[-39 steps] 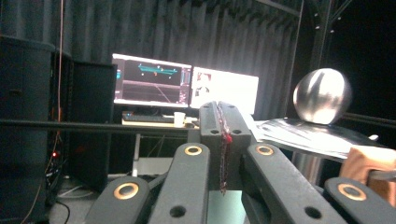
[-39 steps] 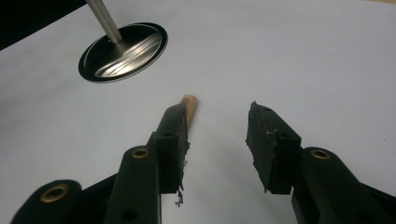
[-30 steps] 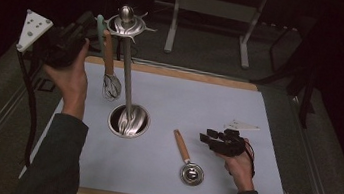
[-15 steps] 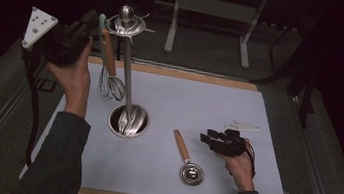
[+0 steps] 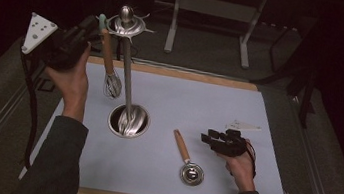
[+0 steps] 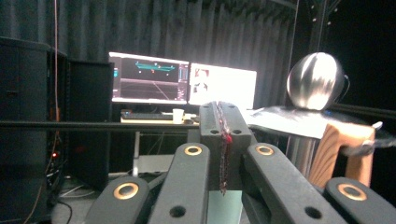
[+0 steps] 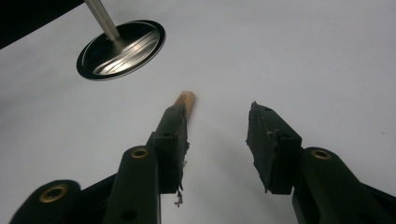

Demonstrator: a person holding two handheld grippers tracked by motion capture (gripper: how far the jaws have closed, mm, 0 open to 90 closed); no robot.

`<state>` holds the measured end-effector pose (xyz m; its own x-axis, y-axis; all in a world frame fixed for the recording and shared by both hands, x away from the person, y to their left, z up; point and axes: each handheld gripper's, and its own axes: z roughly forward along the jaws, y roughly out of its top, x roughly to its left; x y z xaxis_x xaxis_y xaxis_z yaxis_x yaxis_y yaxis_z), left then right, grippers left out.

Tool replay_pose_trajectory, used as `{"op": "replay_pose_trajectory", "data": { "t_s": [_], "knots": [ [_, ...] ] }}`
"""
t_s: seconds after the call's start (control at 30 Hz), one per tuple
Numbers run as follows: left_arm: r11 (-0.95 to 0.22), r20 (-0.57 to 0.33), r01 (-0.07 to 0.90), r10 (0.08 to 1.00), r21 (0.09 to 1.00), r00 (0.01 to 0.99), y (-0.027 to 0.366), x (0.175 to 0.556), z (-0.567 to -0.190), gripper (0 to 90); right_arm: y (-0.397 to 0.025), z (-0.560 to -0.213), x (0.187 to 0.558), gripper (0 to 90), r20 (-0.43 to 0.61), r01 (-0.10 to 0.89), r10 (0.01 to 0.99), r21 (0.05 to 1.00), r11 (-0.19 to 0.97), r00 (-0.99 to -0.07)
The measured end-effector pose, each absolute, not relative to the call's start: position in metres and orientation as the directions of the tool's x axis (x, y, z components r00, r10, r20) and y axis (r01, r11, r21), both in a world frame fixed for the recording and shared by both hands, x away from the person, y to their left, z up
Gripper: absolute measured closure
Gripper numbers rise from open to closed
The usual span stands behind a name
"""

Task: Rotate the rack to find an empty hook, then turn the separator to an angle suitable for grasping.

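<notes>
High view shows whisk [image 5: 109, 63] hanging (left claw [image 6: 223, 140] clenched); right claw [image 7: 217, 135] released.

In the right gripper view, one jaw hides most of the wooden handle [image 7: 186, 99]. The whisk handle [image 6: 341, 154] runs off the left gripper view's right edge.

The left tongs [image 5: 95, 29] hold a whisk [image 5: 109, 66] up beside the stand [image 5: 127, 78]; the right tongs [image 5: 207, 137] rest near the strainer [image 5: 187, 160].
</notes>
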<state>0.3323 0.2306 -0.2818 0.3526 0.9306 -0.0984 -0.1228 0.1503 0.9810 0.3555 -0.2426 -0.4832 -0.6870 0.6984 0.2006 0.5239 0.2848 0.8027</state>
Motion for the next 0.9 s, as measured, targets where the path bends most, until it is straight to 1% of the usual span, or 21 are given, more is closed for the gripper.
{"op": "replay_pose_trajectory", "data": {
  "t_s": [0.17, 0.37, 0.4, 0.5, 0.77, 0.9],
  "knots": [
    [0.145, -0.096, -0.118, 0.932, 0.982, 0.349, 0.234, 0.329, -0.286, 89.9, -0.243, -0.483, 0.355, 57.1, 0.2, 0.523, 0.699, 0.805, 0.282, -0.686],
    [0.108, -0.066, -0.092, 0.924, 0.99, 0.377, 0.237, 0.323, -0.299, 88.5, -0.244, -0.483, 0.356, 57.1, 0.198, 0.522, 0.7, 0.804, 0.284, -0.686],
    [0.079, -0.042, -0.081, 0.923, 0.994, 0.382, 0.236, 0.32, -0.304, 88.2, -0.243, -0.484, 0.356, 57.1, 0.199, 0.526, 0.7, 0.801, 0.288, -0.686],
    [0.054, -0.022, -0.068, 0.918, 0.996, 0.396, 0.237, 0.315, -0.312, 87.0, -0.241, -0.484, 0.355, 57.0, 0.19, 0.523, 0.701, 0.799, 0.296, -0.687],
    [0.037, -0.026, -0.015, 0.888, 0.999, 0.459, 0.24, 0.3, -0.341, 82.8, -0.242, -0.482, 0.354, 57.1, 0.188, 0.52, 0.705, 0.804, 0.289, -0.683],
    [0.008, -0.021, 0.028, 0.876, 1.0, 0.483, 0.237, 0.292, -0.361, 81.3, -0.242, -0.482, 0.354, 57.2, 0.186, 0.517, 0.708, 0.807, 0.286, -0.681]
  ]
}}
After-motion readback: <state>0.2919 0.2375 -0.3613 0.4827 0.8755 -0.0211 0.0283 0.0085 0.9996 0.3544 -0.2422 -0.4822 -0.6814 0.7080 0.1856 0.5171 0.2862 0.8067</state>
